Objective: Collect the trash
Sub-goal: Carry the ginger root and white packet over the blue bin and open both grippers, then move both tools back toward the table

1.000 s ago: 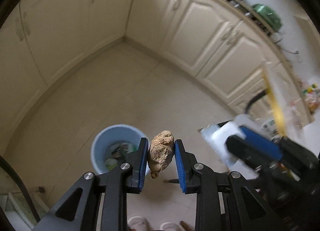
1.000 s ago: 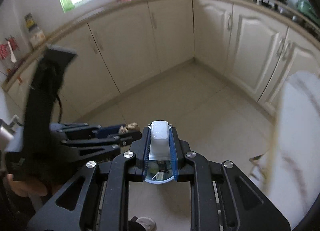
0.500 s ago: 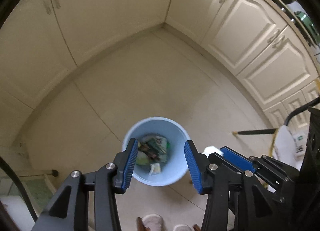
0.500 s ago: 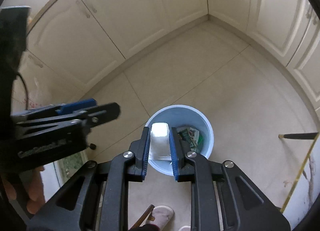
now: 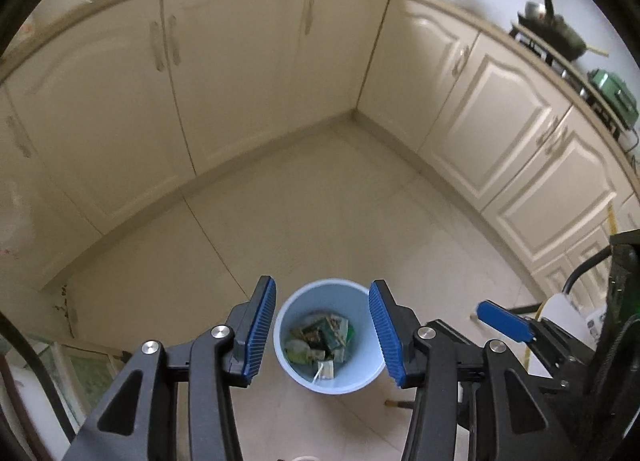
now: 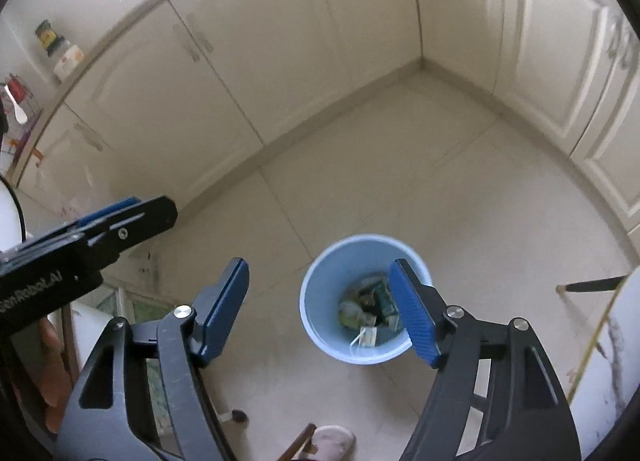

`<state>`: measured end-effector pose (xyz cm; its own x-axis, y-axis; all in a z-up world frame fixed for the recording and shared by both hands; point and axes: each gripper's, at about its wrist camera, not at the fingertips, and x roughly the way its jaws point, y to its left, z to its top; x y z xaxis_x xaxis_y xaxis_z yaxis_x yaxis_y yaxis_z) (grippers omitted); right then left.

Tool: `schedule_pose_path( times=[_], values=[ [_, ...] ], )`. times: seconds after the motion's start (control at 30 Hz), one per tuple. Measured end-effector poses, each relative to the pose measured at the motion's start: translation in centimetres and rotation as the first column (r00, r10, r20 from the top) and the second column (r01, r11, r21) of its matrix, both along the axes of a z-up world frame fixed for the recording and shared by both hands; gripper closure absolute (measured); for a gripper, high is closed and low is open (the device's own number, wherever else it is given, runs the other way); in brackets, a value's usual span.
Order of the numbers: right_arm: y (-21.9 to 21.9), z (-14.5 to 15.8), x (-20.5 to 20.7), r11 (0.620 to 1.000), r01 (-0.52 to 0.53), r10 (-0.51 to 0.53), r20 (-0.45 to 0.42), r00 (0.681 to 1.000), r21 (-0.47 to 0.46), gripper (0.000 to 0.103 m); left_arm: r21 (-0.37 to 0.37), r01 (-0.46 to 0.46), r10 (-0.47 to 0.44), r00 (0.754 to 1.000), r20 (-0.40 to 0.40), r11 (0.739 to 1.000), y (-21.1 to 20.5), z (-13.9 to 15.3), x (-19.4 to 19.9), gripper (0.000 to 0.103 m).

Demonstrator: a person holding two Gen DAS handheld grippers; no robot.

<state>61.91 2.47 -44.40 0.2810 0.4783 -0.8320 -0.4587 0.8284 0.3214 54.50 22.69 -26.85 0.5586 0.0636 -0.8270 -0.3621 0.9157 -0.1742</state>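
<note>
A light blue bin (image 5: 290,325) stands on the tiled floor with mixed trash (image 5: 320,337) inside. My left gripper (image 5: 322,287) hangs above it, open, with nothing between its blue pads. My right gripper (image 6: 318,263) is beside it over the same bin (image 6: 324,301). Its jaws are opening wide and nothing is between them. Its right finger (image 6: 412,313) covers part of the bin's trash (image 6: 362,311). A white scrap (image 6: 368,337) lies on top of the heap. In the right wrist view the left gripper's fingers (image 6: 120,221) reach in from the left.
Cream cabinets (image 5: 248,93) wrap around the floor corner behind the bin. A stove with a pan (image 5: 554,35) sits on the counter at right. A stick handle (image 6: 592,285) lies right of the bin. A slipper (image 6: 332,437) is at the bottom edge.
The brown lump left the left gripper as it opened. The right gripper sank over the bin and spread its jaws, and the white block is gone from them.
</note>
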Motion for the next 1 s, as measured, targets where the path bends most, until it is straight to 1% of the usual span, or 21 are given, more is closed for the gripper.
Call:
schedule_pose_path(
  times=[0.03,0.07,0.17,0.2,0.27,0.3,0.37,0.4,0.47,0.5,0.57,0.6,0.63,0.67,0.7,0.73,0.77,0.8,0.83,0.9,1.0],
  values=[
    [-0.1,0.9,-0.3,1.0,0.003,-0.003,0.012,1.0,0.007,0.029,-0.001,-0.005,0.005,1.0,0.013,1.0,-0.7,0.5,-0.9,0.058],
    [-0.4,1.9,-0.8,1.0,0.01,-0.011,0.03,1.0,0.008,0.023,0.002,-0.017,0.017,0.999,0.037,1.0,-1.4,1.6,-1.8,0.058],
    [-2.1,6.5,-3.0,0.999,0.049,-0.051,0.109,0.993,0.023,0.019,0.037,-0.018,0.014,0.994,0.111,0.999,-4.3,5.0,-4.6,0.058],
    [-2.5,7.6,-3.7,0.998,0.061,-0.064,0.128,0.99,0.026,0.018,0.041,-0.007,0.001,0.99,0.143,0.999,-5.4,6.4,-5.4,0.056],
    [-4.3,11.2,-5.1,0.994,0.104,-0.111,0.182,0.977,0.045,0.013,0.046,0.023,-0.032,0.979,0.2,0.999,-8.1,9.0,-8.1,0.05],
    [-6.1,13.4,-6.1,0.989,0.14,-0.149,0.219,0.964,0.057,0.012,0.056,0.044,-0.055,0.973,0.224,0.997,-9.6,10.2,-8.7,0.048],
    [-9.3,16.6,-7.5,0.979,0.183,-0.201,0.266,0.943,0.091,0.003,0.08,0.127,-0.144,0.953,0.268,0.989,-14.3,12.5,-9.2,0.044],
    [-11.9,18.4,-8.7,0.97,0.22,-0.242,0.297,0.924,0.107,0.002,0.087,0.177,-0.195,0.941,0.278,0.98,-16.4,13.3,-9.5,0.042],
    [-15.9,20.8,-10.3,0.958,0.263,-0.286,0.338,0.896,0.113,0.001,0.092,0.276,-0.291,0.911,0.291,0.957,-20.6,14.3,-10.0,0.041],
    [-18.8,22.0,-11.2,0.947,0.298,-0.32,0.354,0.879,0.117,0.001,0.101,0.321,-0.337,0.897,0.287,0.941,-22.8,14.7,-9.9,0.04],
    [-24.2,23.6,-12.6,0.921,0.371,-0.389,0.362,0.847,0.119,0.0,0.134,0.44,-0.46,0.846,0.27,0.888,-29.2,15.4,-9.2,0.038],
    [-26.8,24.5,-12.9,0.907,0.402,-0.419,0.365,0.831,0.125,0.0,0.135,0.494,-0.511,0.817,0.266,0.859,-31.4,15.4,-8.6,0.035],
    [-29.3,25.0,-13.3,0.893,0.434,-0.445,0.372,0.814,0.119,0.0,0.13,0.567,-0.581,0.779,0.237,0.813,-35.2,15.2,-7.9,0.035],
    [-31.2,25.6,-13.1,0.877,0.469,-0.47,0.383,0.795,0.101,0.0,0.144,0.592,-0.609,0.767,0.2,0.793,-37.8,15.0,-7.1,0.035],
    [-33.7,26.2,-13.4,0.855,0.513,-0.498,0.4,0.769,0.079,0.0,0.155,0.609,-0.628,0.756,0.183,0.778,-39.1,14.8,-6.2,0.035],
    [-36.5,26.7,-13.4,0.835,0.548,-0.519,0.412,0.749,0.055,0.0,0.162,0.639,-0.659,0.733,0.169,0.752,-41.5,14.5,-5.6,0.035],
    [-38.3,27.4,-13.7,0.816,0.577,-0.536,0.417,0.734,0.034,0.0,0.144,0.676,-0.691,0.71,0.138,0.723,-44.4,13.7,-4.6,0.035],
    [-41.0,27.8,-13.6,0.792,0.611,-0.557,0.421,0.716,0.009,0.0,0.121,0.702,-0.712,0.692,0.115,0.702,-46.4,13.1,-3.6,0.035],
    [-42.9,27.9,-13.7,0.78,0.625,-0.564,0.421,0.711,-0.011,0.0,0.103,0.73,-0.737,0.669,0.095,0.675,-48.3,12.4,-2.6,0.035],
    [-46.7,27.6,-13.4,0.748,0.662,-0.587,0.416,0.695,-0.051,0.0,0.102,0.762,-0.768,0.638,0.049,0.64,-51.2,10.8,-0.4,0.035],
    [-50.7,26.2,-12.6,0.731,0.677,-0.6,0.391,0.697,-0.085,0.0,0.113,0.772,-0.776,0.631,-0.012,0.626,-53.7,8.7,2.9,0.035]
  ],
)
